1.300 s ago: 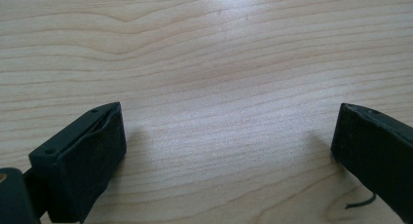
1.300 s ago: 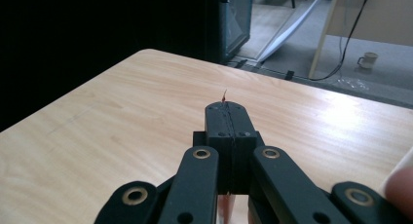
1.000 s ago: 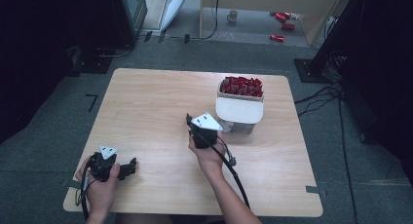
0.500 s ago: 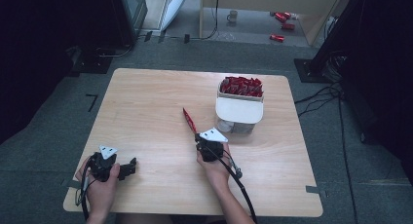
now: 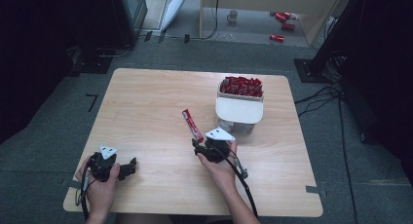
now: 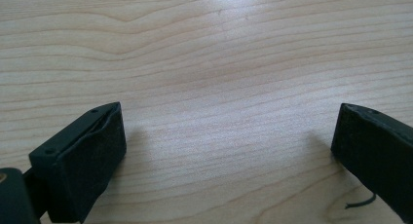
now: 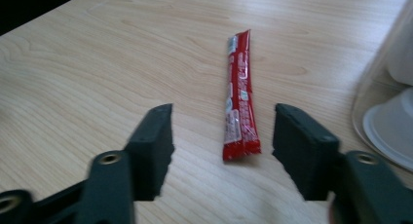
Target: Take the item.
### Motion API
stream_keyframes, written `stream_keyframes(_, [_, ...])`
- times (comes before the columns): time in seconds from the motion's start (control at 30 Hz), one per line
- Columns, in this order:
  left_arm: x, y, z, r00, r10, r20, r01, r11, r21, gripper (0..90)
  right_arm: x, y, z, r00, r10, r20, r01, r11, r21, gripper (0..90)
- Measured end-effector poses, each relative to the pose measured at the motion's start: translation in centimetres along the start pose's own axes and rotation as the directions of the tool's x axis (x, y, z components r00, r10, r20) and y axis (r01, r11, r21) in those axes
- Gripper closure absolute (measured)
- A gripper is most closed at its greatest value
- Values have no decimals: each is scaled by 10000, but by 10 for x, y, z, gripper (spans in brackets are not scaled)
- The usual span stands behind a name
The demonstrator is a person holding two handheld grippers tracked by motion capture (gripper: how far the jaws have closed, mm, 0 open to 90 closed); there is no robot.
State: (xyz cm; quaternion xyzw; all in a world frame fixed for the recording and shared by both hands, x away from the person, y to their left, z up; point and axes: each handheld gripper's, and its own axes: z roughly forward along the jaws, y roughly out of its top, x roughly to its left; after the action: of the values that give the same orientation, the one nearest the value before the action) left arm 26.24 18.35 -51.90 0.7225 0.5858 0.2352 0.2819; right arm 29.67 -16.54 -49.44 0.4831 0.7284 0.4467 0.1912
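A long red stick packet lies flat on the wooden table, left of a white box full of several similar red packets. My right gripper sits just behind the packet's near end. Its jaws have just been opening; they stand apart with that end between them, neither pad touching it. My left gripper rests at the table's near left corner, open over bare wood.
A clear container with a white cup stands beside the right gripper, below the white box. Cables trail from both grippers. Beyond the table lie floor cables, red cans and dark equipment.
The right gripper has let go of the red packet, which now lies on the table, and has drawn back toward the person with its jaws opened. The left gripper has stayed put.
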Motion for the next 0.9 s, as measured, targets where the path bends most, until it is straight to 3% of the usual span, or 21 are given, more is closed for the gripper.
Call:
stream_keyframes(0.03, [0,0,0,10000,0,0,0,10000,0,0,0,0,0,10000,0,0,0,10000,0,341])
stream_keyframes(0.07, [0,0,0,10000,2,-1,-2,10000,3,0,-3,0,-5,9996,-169,235,168,9998,47,249])
stream_keyframes(0.23, [0,0,0,10000,1,-1,-1,10000,0,0,-11,-3,-22,9992,-390,45,391,9992,-120,156])
stream_keyframes(0.37, [0,0,0,10000,16,-7,-16,10000,3,0,-19,-6,-35,9991,-407,66,408,9990,-170,140])
stream_keyframes(0.9, [0,0,0,10000,15,-6,-15,10000,1,0,-65,-24,-88,9927,-11,1206,66,9989,-456,139])
